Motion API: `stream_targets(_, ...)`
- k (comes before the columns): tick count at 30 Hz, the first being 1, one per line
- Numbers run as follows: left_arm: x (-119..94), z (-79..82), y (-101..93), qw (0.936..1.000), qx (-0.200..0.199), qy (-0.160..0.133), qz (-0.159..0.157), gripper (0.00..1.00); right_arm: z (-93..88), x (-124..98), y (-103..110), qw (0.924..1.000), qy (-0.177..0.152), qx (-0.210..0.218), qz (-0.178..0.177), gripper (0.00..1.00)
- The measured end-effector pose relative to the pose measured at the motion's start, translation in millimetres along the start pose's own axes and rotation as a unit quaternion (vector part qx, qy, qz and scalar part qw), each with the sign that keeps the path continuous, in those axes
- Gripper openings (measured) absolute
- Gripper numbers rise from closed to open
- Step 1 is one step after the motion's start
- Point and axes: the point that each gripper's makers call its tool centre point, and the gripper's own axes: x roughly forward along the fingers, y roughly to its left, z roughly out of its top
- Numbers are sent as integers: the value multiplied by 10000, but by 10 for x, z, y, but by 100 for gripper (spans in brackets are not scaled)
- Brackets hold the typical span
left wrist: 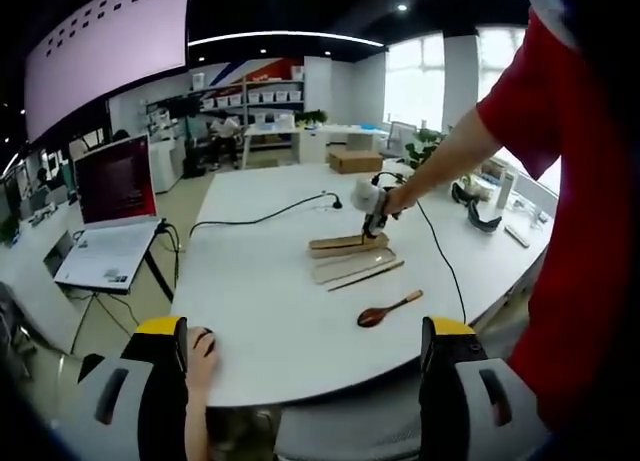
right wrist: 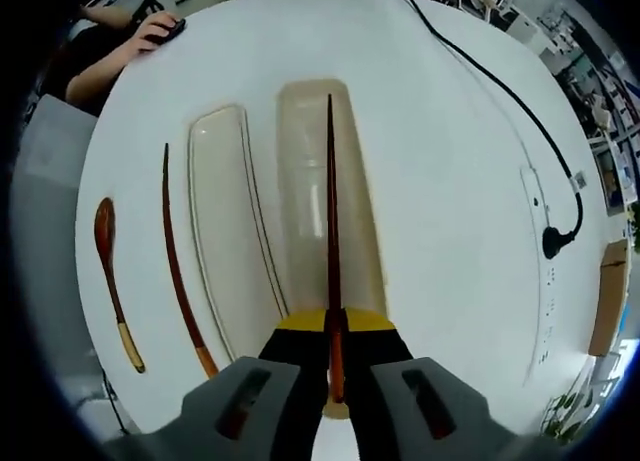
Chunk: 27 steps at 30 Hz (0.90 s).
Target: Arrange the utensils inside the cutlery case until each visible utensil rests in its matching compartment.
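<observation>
Presently, one chopstick [right wrist: 331,231] is clamped between the jaws of the right gripper [right wrist: 336,356] and is held lengthwise over the cutlery case [right wrist: 300,181], evidently so that it can be lowered straight into the long tray. Whether its far tip touches the case floor cannot be told from the right gripper view.

Left of these tongs the case lid [right wrist: 225,221] lies beside the case. Further left a second chopstick [right wrist: 176,261] rests on the white table [right wrist: 450,231], and beyond it a wooden spoon [right wrist: 108,266]; both are outside the case, so the task is judged unfinished.

The left gripper [left wrist: 305,356] is held wide apart and empty, well back from the table edge, presumably kept clear. Ahead of it the case [left wrist: 347,245], the spoon [left wrist: 388,309] and the right gripper [left wrist: 373,221] are seen.
</observation>
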Motion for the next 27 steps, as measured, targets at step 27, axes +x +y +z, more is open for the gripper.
stream_targets(27,-125,234,-44,9988,-106,-417,-244,100,-8,-527,55,9961,-584,113,-645,7)
